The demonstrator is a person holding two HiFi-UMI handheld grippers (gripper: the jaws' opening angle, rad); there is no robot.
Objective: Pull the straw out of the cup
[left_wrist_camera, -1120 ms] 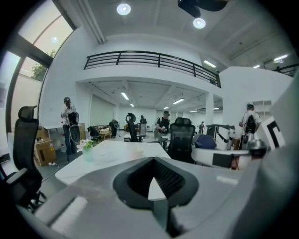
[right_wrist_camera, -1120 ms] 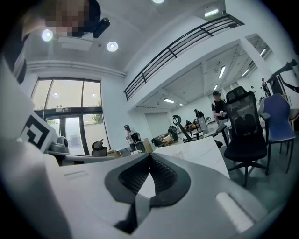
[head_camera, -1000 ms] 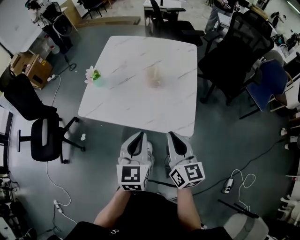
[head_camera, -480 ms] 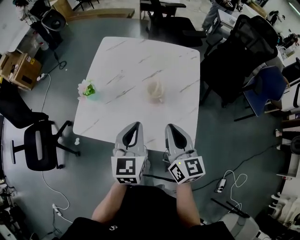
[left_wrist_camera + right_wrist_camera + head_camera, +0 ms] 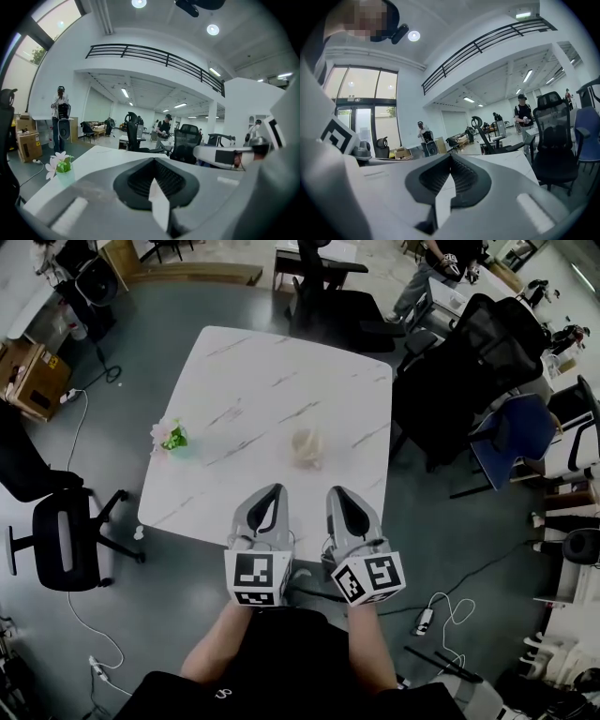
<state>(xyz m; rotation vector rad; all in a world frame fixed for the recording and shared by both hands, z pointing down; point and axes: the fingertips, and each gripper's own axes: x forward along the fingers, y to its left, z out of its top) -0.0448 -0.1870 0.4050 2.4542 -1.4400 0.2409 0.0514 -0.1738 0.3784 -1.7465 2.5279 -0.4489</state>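
Stepping closer, I now have the cup [image 5: 305, 447] near ahead of my left gripper [image 5: 271, 490] and right gripper [image 5: 336, 492] (both pressed together, empty), so the reach can begin.

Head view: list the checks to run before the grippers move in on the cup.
1. Cup on the table, ahead of both grippers: ok.
2. Straw visible in the cup: cannot tell, too small and blurred.
3. Left gripper open for a grasp: not ok, jaws together, empty.
4. Right gripper open: not ok, jaws together, empty.
5. Way to the cup free: ok, the flower pot stands well off to the left.
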